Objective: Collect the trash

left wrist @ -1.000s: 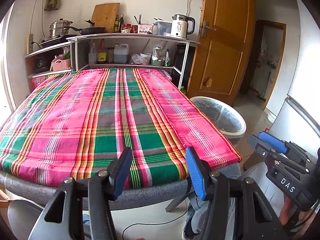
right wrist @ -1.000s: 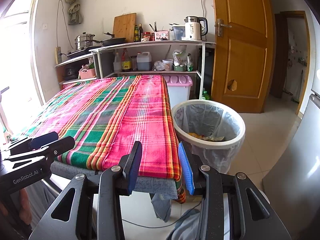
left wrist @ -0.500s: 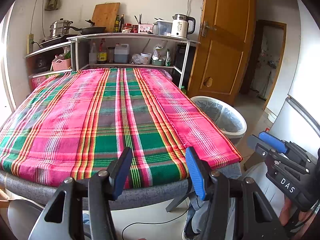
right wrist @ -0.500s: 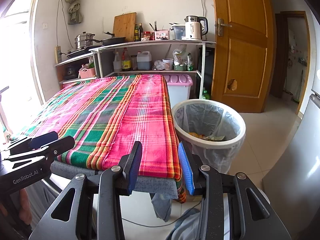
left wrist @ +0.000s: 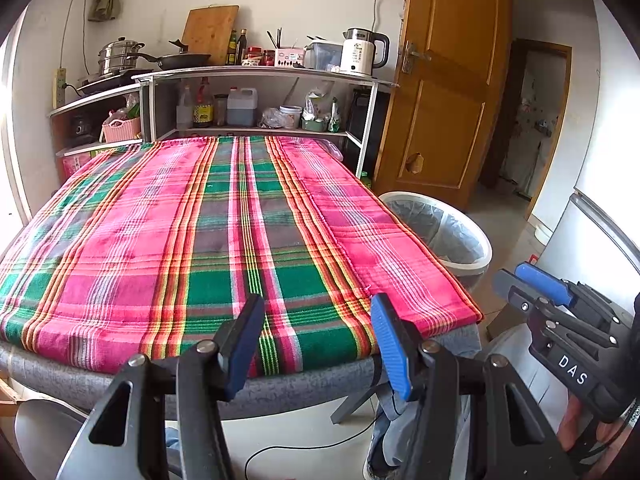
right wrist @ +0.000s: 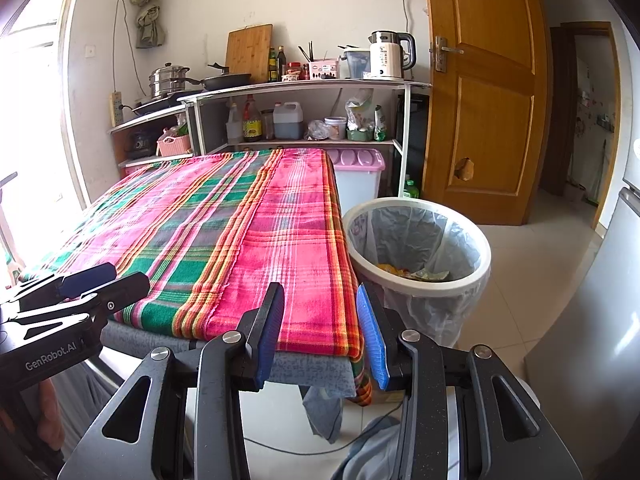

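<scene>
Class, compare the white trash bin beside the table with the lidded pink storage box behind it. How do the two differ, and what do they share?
The trash bin is round and white; the storage box is rectangular, with a pink lid.
The trash bin is open-topped, lined with a plastic bag and holds some scraps; the storage box is closed by its lid.
The trash bin stands nearer the cameras; the storage box sits farther back by the shelf unit.
Both stand on the floor along the same side of the table.

A plaid cloth (left wrist: 224, 232) is spread over the table directly ahead of the gripper. Beyond it, shelving (right wrist: 304, 88) is loaded with a kettle (right wrist: 390, 56), a cutting board (right wrist: 248, 54) and a steamer pot (right wrist: 168, 80). A wooden door (right wrist: 484, 92) is seen ahead to the right.
</scene>
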Tool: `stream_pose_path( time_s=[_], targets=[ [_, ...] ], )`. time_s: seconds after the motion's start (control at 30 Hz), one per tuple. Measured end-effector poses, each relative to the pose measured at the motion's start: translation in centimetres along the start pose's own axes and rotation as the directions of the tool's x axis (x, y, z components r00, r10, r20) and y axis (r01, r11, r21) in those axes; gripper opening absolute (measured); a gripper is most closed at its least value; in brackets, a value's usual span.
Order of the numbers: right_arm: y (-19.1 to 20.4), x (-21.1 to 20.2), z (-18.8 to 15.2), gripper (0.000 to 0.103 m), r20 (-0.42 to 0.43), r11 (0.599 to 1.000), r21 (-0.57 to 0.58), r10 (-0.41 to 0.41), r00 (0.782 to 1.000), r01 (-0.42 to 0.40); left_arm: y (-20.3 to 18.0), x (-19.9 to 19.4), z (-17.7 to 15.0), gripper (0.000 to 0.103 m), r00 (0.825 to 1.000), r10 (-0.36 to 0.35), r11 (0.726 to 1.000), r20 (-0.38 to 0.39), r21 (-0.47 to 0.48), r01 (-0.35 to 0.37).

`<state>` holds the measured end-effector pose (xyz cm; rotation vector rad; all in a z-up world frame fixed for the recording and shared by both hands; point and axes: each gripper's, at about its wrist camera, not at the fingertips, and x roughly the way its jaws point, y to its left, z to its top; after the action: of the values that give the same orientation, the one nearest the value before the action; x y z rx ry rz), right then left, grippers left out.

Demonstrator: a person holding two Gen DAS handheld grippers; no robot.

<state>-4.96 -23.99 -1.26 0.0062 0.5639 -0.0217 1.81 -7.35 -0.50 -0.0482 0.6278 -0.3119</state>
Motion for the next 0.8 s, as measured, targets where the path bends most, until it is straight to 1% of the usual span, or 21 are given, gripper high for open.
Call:
stream_pose_path(
  time_s=[0.37,0.8],
  targets=[
    [-0.06,0.17,-0.13,0.039,-0.002,1.000,0.001,0.000,1.000,0.000,-0.08,-0.02,-0.07,0.057,1.000,-0.016,1.000,0.001,-0.001,0.016],
    [-0.01,0.33,-0.21,0.039,-0.007,1.000,-0.001,-0.002,1.000,0.002,-0.27,0.06,-0.13,0.057,1.000,0.007,1.000,0.016,0.003,-0.007]
  ],
)
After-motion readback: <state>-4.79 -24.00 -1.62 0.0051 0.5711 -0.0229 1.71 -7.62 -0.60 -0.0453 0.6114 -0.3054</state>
